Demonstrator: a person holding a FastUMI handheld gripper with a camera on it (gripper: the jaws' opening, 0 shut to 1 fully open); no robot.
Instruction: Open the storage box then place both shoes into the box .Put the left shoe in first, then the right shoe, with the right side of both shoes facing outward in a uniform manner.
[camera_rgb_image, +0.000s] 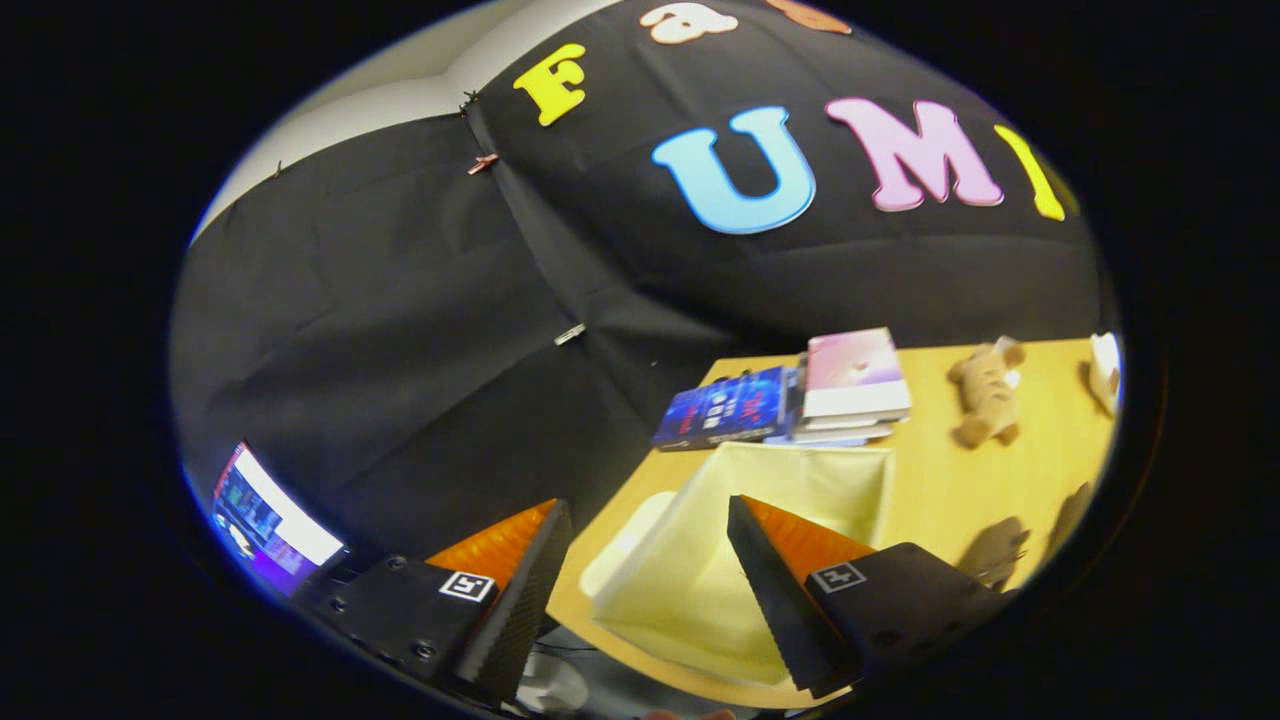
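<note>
The gripper (645, 555) is nearest, its two fingers spread wide apart and holding nothing; each finger mount carries a small square black-and-white marker tag. Between and just beyond the fingers stands the storage box (700, 570), a pale cream fabric box with its top open and nothing visible inside, resting on the near corner of the wooden table (950, 490). The box's lid (625, 545) appears to lie flat against its left side, though its outline is hard to tell. Beyond the box, at the table's far edge, is a stack of books (850, 385) with a pink-covered one on top, and touching its left side a dark blue book (725, 408); the cover lettering is too small to read. To the right of the box, farther back, lies a tan plush toy (985, 390). A dark shoe-like shape (995, 550) sits to the box's right, beside the right finger. Well left of the box, off the table, a lit screen (270, 520) glows.
</note>
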